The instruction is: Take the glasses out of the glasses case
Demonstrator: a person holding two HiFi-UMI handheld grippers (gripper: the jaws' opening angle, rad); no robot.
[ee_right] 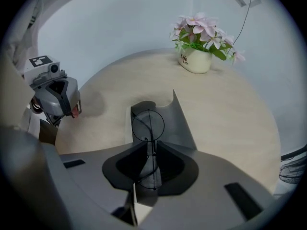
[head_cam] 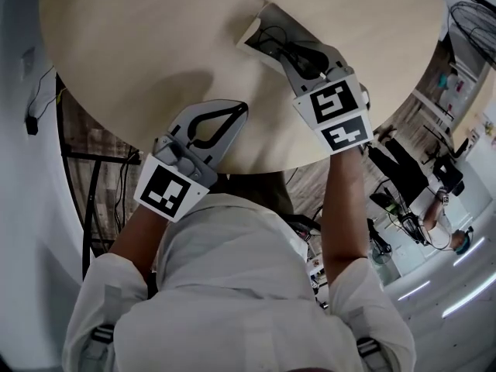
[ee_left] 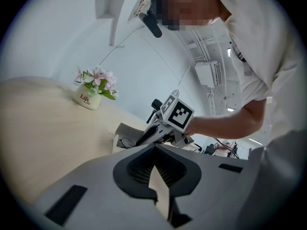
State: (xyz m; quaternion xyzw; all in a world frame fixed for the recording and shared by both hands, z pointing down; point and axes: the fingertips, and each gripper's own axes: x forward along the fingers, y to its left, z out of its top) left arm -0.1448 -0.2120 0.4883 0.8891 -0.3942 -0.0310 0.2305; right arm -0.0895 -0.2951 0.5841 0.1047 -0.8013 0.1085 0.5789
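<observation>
On the right: right tongs (ee_right: 149, 145) closed almost fully, clamped on the thin wire bridge of the glasses (ee_right: 148, 123). One round lens ahead of the tips, over the inside of the open glasses case (ee_right: 181, 124); the other lens back between the dark ribbed pads. Unclear whether lifted clear of the case or touching it.

On the left: left tongs (ee_left: 154, 146) pressed tip to tip, gripping nothing, held above the near edge of the counter (head_cam: 132, 45), well apart from the case.

Glasses: dark, hair-thin metal rims, clear circular lenses. Case: smooth matte grey, angular, with an upright flap notched at the top, flat on the counter. Counter: round, pale wood grain, matte. Far side: small cream flower pot (ee_right: 194, 61) with pink blossoms and green leaves. Black-and-white square-marker cube (ee_left: 176, 112) on the right tongs.
</observation>
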